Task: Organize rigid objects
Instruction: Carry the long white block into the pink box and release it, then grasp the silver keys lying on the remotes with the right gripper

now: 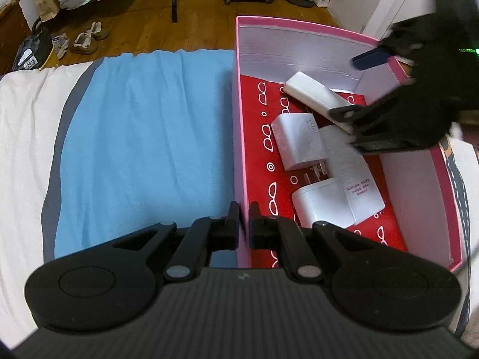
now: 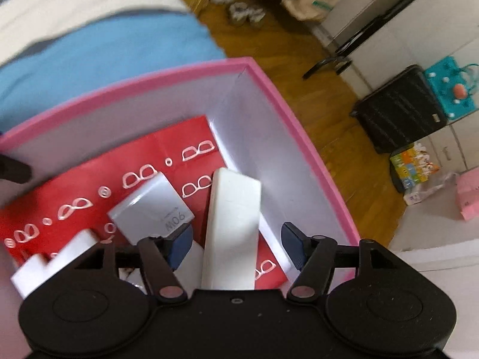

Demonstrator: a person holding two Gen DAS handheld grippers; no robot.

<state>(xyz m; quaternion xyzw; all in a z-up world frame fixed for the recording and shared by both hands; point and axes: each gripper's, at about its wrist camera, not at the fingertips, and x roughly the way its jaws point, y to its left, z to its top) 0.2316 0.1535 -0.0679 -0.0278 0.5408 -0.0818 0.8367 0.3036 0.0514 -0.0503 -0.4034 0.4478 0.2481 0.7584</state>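
the pink box [image 1: 239,119] sits on the bed, on a blue cloth [image 1: 143,137] with soft wrinkles, cream bedding [image 1: 27,125] beside that. it is a rigid cardboard box with pale, smooth inner walls and a glossy red paper liner [image 1: 257,155] printed with little white spectacles.

the left tool [image 1: 245,224] is pinched narrow on the box's near-left wall, one dark finger outside and one inside, the pink rim running between them.

the right tool [image 2: 233,242] is over the far-right corner of the box with its blue-padded fingers [image 2: 179,245] spread wide. a long white slab with rounded corners [image 2: 232,230], smooth matte plastic, lies between them, touching neither pad as far as i can tell, its near end resting on the other chargers.

inside the box, a squat white charger cube marked 90w [image 1: 296,143] lies flat on the liner, metal prongs showing at its near end. just beside it is a larger white brick with red lettering [image 1: 353,176], overlapping a rounded white adapter [image 1: 320,206] closest to the left tool. all are hard, blocky shapes, clustered and touching.

wooden floor [image 1: 194,30] shows beyond the bed.
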